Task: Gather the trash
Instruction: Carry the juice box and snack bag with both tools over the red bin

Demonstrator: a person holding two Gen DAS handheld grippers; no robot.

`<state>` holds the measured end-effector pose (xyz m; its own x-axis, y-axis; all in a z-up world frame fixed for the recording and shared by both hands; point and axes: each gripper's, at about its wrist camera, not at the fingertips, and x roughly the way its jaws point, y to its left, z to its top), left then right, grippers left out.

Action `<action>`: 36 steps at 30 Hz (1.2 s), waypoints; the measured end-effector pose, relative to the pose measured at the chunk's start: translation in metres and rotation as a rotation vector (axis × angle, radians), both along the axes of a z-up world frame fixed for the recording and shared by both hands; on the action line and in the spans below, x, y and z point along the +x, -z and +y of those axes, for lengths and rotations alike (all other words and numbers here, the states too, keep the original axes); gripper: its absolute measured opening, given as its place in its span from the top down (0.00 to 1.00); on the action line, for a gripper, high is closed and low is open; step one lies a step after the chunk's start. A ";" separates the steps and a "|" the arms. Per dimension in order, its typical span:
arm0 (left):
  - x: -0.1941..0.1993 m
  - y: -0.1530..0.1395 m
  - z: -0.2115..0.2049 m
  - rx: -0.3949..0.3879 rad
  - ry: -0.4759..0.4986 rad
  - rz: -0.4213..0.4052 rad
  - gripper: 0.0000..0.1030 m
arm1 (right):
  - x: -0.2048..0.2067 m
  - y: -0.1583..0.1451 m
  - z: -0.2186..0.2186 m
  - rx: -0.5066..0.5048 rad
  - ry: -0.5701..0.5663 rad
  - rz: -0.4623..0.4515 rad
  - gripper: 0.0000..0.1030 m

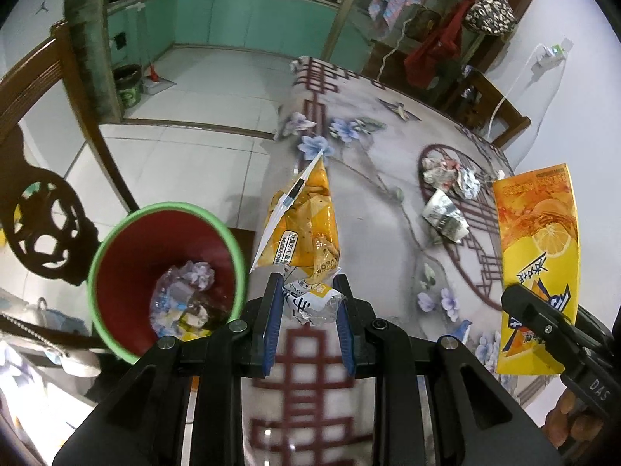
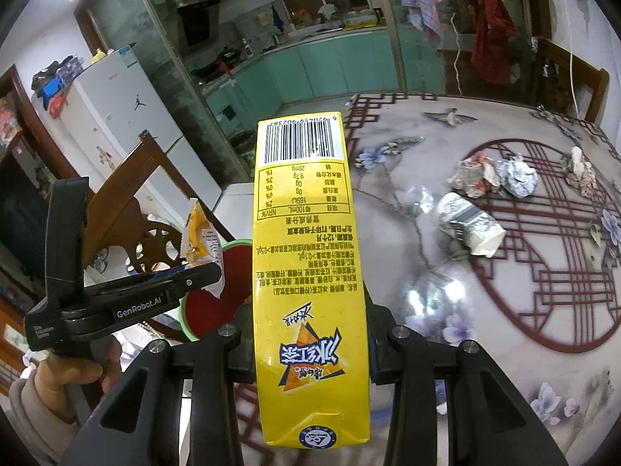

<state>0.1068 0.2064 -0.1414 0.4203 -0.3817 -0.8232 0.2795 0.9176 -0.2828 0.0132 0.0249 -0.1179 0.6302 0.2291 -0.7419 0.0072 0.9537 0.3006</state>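
Note:
My left gripper (image 1: 308, 306) is shut on an orange snack wrapper (image 1: 302, 225) and holds it over the table edge, just right of the red bin with a green rim (image 1: 116, 233). The bin holds crumpled trash. My right gripper (image 2: 310, 334) is shut on a tall yellow iced-tea carton (image 2: 306, 256), held upright above the table; the carton also shows in the left wrist view (image 1: 537, 256). In the right wrist view the left gripper (image 2: 209, 272) with the wrapper (image 2: 200, 237) is over the bin (image 2: 217, 306).
On the floral table (image 2: 446, 124) lie a crushed paper cup (image 2: 467, 227), a crumpled red-white wad (image 2: 473, 174), a foil ball (image 2: 518, 176) and another wad (image 2: 580, 173). A carved wooden chair (image 1: 42, 209) stands left of the bin. Chairs with clothes stand at the far side.

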 end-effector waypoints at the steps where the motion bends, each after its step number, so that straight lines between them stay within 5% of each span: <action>1: 0.002 0.001 0.005 -0.001 -0.008 0.000 0.76 | 0.002 0.000 0.005 -0.001 -0.005 0.001 0.65; 21: 0.031 0.031 0.112 0.052 -0.213 0.042 0.76 | 0.074 0.015 0.134 -0.061 -0.274 0.026 0.65; 36: 0.047 0.049 0.131 0.058 -0.251 0.091 0.76 | 0.104 0.040 0.165 -0.045 -0.326 0.096 0.65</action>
